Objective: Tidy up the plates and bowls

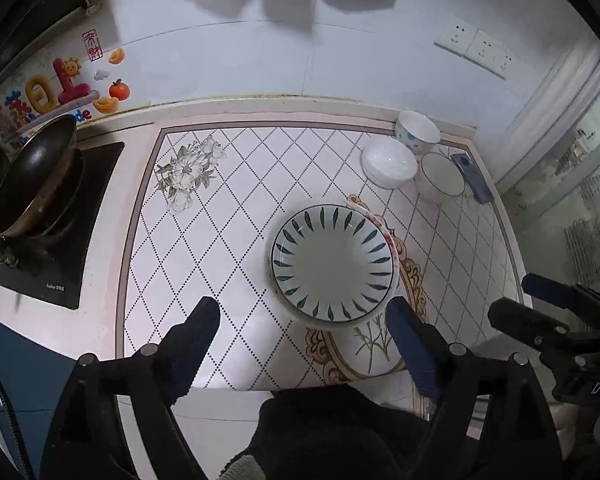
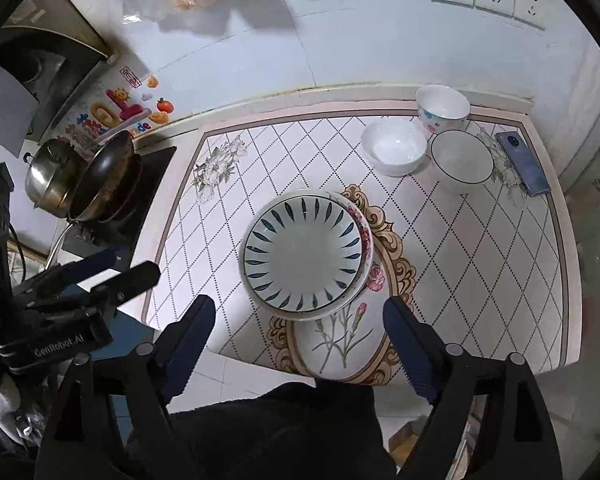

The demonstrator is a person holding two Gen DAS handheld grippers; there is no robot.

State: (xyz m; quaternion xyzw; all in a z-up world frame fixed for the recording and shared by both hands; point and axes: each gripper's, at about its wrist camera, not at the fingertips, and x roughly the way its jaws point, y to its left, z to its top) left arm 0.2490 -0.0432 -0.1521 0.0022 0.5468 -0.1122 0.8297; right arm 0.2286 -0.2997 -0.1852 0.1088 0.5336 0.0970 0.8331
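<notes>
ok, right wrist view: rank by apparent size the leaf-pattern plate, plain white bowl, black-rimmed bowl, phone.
1. leaf-pattern plate, though it sits nearest the camera
2-3. plain white bowl and black-rimmed bowl, too alike to rank
4. phone

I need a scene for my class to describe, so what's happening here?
A person holds two grippers over a kitchen counter, sorting dishes. Both the left gripper and right gripper are open and empty. A leaf-patterned plate sits stacked on a floral plate; three bowls cluster at the back beside a phone.
</notes>
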